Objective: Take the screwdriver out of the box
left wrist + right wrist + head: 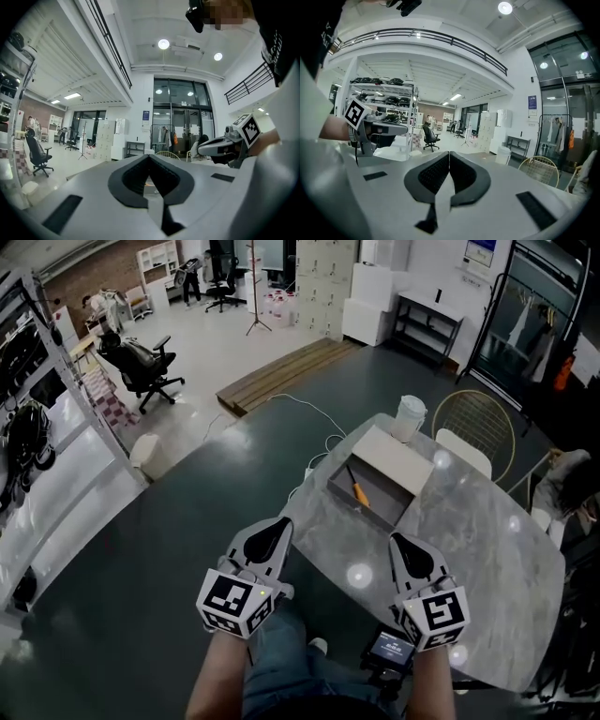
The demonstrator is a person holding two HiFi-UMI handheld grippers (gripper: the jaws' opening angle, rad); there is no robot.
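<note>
An open grey cardboard box [380, 476] lies on the marble table [487, 549], its lid flap folded back. Inside it rests a screwdriver [356, 487] with an orange handle and a dark shaft. My left gripper [281, 523] hangs at the table's near left edge, short of the box, its jaw tips touching with nothing between them [150, 157]. My right gripper [396, 538] hovers over the table just in front of the box's near corner, jaws shut and empty [449, 153]. Both point roughly towards the box.
A white lidded cup [410, 417] stands behind the box. A wire-backed chair [476, 425] sits at the table's far side. A small device with a screen [391, 647] lies at the near table edge. An office chair [141, 365] and wooden planks [281, 373] are on the floor.
</note>
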